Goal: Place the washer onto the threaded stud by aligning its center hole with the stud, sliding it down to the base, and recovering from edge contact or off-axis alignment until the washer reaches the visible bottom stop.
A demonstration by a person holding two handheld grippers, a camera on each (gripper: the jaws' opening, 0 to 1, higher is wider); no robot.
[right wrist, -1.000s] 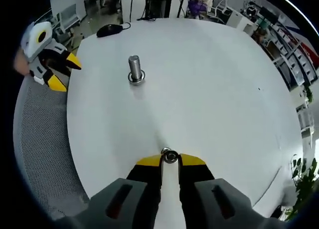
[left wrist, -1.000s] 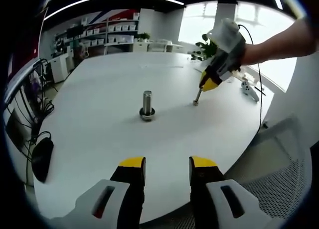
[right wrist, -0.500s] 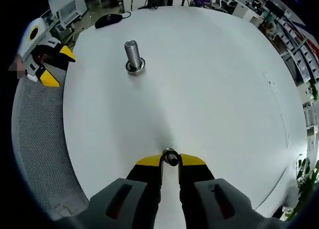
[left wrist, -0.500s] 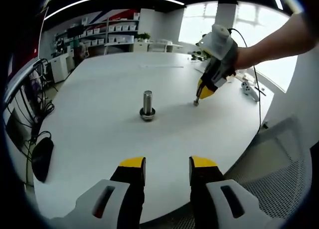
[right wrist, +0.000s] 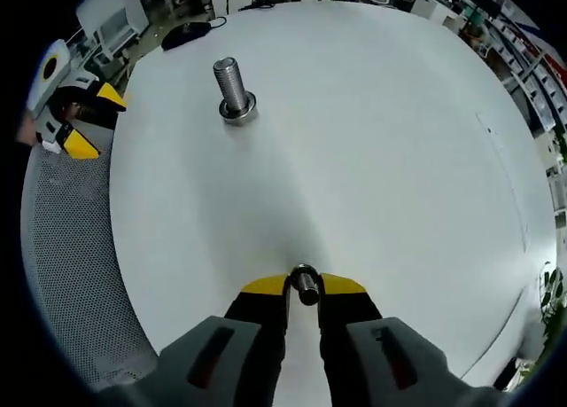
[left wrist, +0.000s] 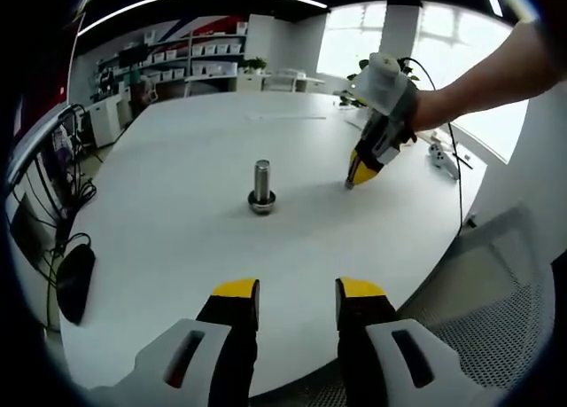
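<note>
The right tool [right wrist: 304, 285] has its two yellow-tipped jaws drawn narrow around a small metal washer [right wrist: 305, 283], which sits pinched between the tips at about 6 o'clock in the right gripper view, low over the white table [right wrist: 381, 132]. Whether the washer touches the table surface I cannot tell.

The threaded stud [right wrist: 232, 90] stands upright on its round base at about 11 o'clock in that view, well apart from the washer. A ring lies around the foot of the stud — part of the base or a separate piece, I cannot tell.

In the left gripper view the stud [left wrist: 261, 185] is just above centre, and the right tool [left wrist: 361, 173] comes in at about 2 o'clock, held by a person's hand [left wrist: 416, 105], its tips pointing down at the table [left wrist: 177, 238] to the right of the stud.

The left tool [left wrist: 299, 292] hangs at the near edge of the table with its jaws parted and nothing between them. The same tool [right wrist: 84, 119] appears at about 10 o'clock in the right gripper view, over a grey mesh chair [right wrist: 75, 274].

A dark computer mouse [left wrist: 74, 283] lies at 8 o'clock in the left gripper view — just off the table's rim.
</note>
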